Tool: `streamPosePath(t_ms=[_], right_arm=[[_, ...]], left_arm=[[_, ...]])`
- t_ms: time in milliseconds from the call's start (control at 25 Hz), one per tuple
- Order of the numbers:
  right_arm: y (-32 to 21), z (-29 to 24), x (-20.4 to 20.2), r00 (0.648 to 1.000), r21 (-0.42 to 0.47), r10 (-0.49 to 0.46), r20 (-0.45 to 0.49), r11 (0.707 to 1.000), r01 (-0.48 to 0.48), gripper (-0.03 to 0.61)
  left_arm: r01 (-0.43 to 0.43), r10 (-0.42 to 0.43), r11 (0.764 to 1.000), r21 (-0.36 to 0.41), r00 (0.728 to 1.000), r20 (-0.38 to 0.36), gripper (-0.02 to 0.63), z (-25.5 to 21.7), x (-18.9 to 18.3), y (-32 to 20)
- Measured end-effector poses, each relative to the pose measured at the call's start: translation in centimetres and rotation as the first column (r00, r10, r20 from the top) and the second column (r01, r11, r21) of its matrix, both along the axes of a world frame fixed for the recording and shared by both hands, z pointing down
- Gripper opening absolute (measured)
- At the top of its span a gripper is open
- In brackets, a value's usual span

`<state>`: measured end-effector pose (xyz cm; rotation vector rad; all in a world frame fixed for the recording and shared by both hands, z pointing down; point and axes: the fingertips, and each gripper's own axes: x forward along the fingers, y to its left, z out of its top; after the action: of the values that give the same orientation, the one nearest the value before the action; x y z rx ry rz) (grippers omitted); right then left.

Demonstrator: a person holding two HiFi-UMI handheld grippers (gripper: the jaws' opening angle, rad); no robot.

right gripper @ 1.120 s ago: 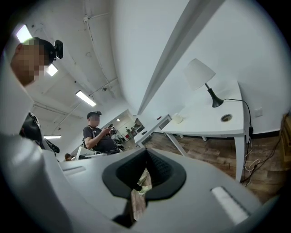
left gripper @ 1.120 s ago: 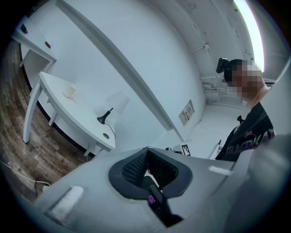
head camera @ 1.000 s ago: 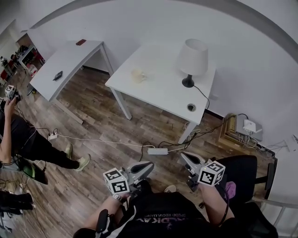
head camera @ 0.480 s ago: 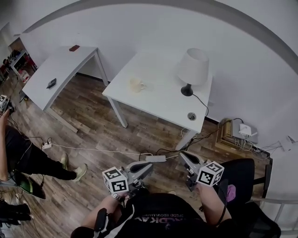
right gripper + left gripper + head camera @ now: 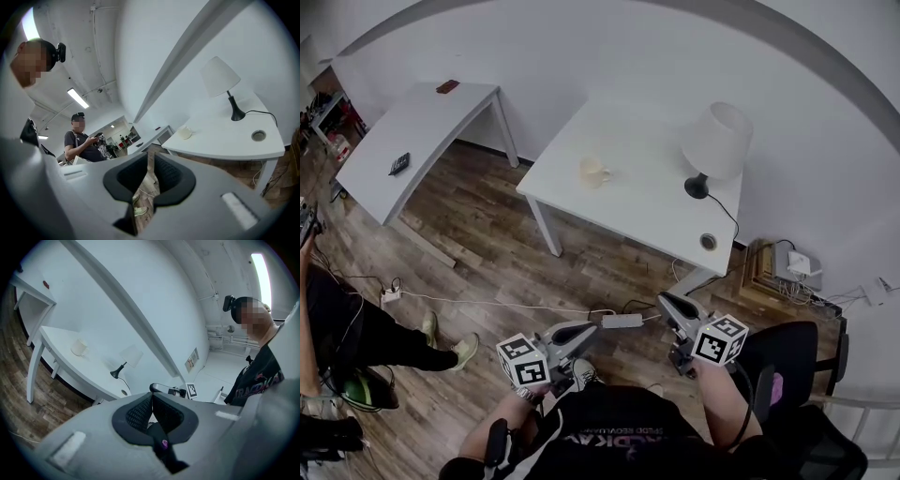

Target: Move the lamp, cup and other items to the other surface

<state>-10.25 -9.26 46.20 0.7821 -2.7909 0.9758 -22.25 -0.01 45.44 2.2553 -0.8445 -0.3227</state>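
Neither gripper is anywhere near the stuff yet. The lamp (image 5: 712,145) and cup (image 5: 592,172) sit well apart on the near worktop (image 5: 637,202). The left gripper (image 5: 586,329) is clenched on nothing. The right gripper (image 5: 666,302) has just been cracking its jaws open, nothing between them. I'd step closer, spread the jaws wide, and grab the lamp low on its stem.

cup (image 5: 592,172) left of lamp (image 5: 713,142), both on table (image 5: 639,208)

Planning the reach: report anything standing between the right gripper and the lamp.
Nothing visible does. Only floor and tabletop lie between the right gripper, jaws just opening and empty, and the lamp; the cup sits well left.
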Motion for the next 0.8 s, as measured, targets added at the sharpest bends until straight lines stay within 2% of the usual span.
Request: streamPosePath(t_ms=[240, 520, 800], right_arm=[[-1.4, 0.0, -3.7, 1.000, 0.010, -0.001, -0.011, 1.000, 0.001, 0.057], [-2.3, -0.5, -5.9, 0.999, 0.034, -0.023, -0.049, 0.999, 0.024, 0.061], [-4.5, -1.3, -8.7, 0.992, 0.076, -0.084, -0.098, 0.993, 0.091, 0.072]], left_arm=[[0.006, -0.006, 1.000, -0.009, 1.000, 0.001, 0.005, 0.2, -3.6, -0.1], [0.049, -0.049, 0.999, -0.006, 0.999, -0.015, 0.004, 0.1, -6.2, 1.0], [0.145, -0.145, 0.989, 0.007, 0.989, -0.019, 0.004, 0.1, -9.2, 2.6]])
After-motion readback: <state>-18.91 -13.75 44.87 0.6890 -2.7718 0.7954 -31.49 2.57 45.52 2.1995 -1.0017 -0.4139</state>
